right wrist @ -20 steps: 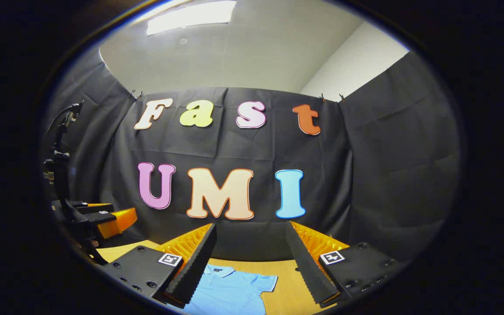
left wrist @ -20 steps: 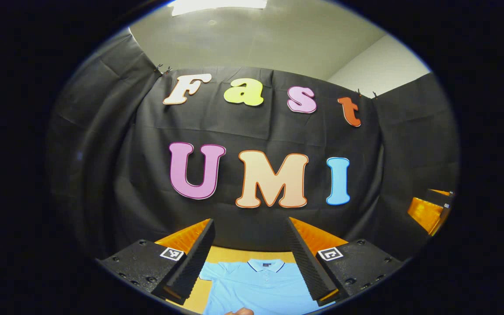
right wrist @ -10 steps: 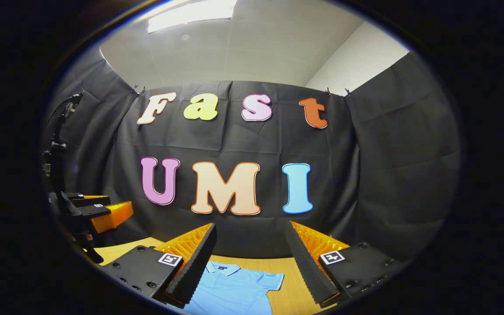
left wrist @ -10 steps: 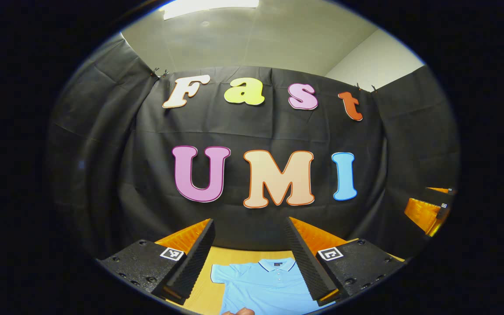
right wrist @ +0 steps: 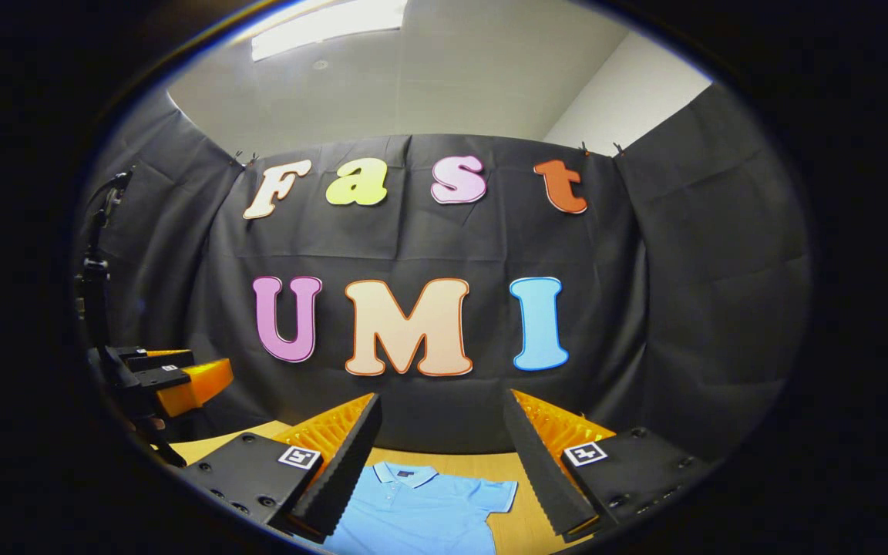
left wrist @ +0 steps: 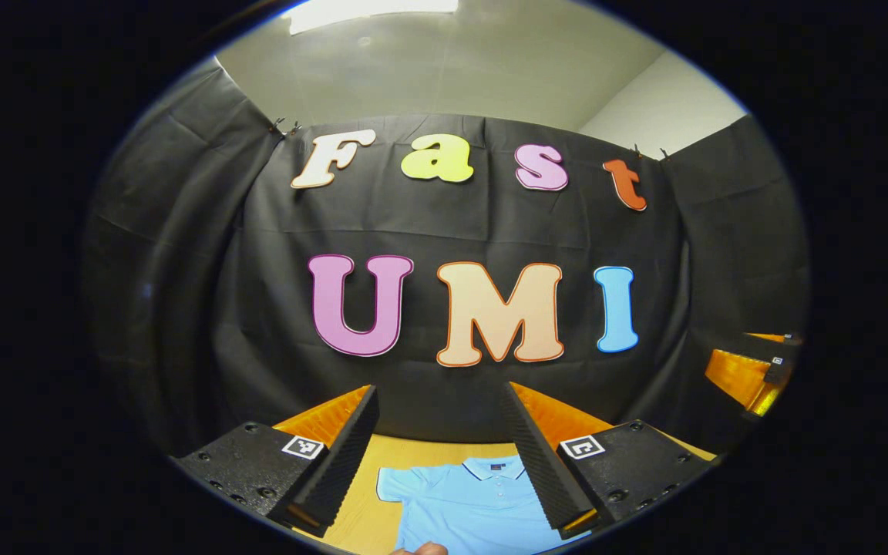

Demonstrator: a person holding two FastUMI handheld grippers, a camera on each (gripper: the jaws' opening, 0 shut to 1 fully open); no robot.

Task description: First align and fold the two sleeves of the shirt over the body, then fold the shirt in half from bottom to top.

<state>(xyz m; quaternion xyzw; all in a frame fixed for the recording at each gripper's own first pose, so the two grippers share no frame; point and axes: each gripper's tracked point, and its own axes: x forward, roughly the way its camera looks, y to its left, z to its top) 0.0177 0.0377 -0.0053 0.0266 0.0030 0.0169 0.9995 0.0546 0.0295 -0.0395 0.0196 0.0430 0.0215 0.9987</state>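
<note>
A light blue polo shirt [left wrist: 463, 505] lies flat on the wooden table [left wrist: 428, 449], collar toward the back wall. In the left gripper view my left gripper [left wrist: 440, 439] hangs open well above it, the shirt showing between the fingers. In the right gripper view the same shirt [right wrist: 421, 509] lies below my right gripper [right wrist: 442, 443], which is open and holds nothing. One short sleeve [right wrist: 499, 493] spreads out to the right there. The left gripper [right wrist: 174, 381] also shows at the far left of the right gripper view, and the right gripper [left wrist: 752, 370] at the far right of the left gripper view.
Black cloth walls close the booth at the back and both sides. A dark stand with a cable [right wrist: 97, 262] rises at the left of the right gripper view. A fingertip [left wrist: 421, 549] peeks in at the bottom of the left gripper view.
Both views have drifted so the shirt sits slightly further right between the fingers. Both grippers stay open and high above the table.
</note>
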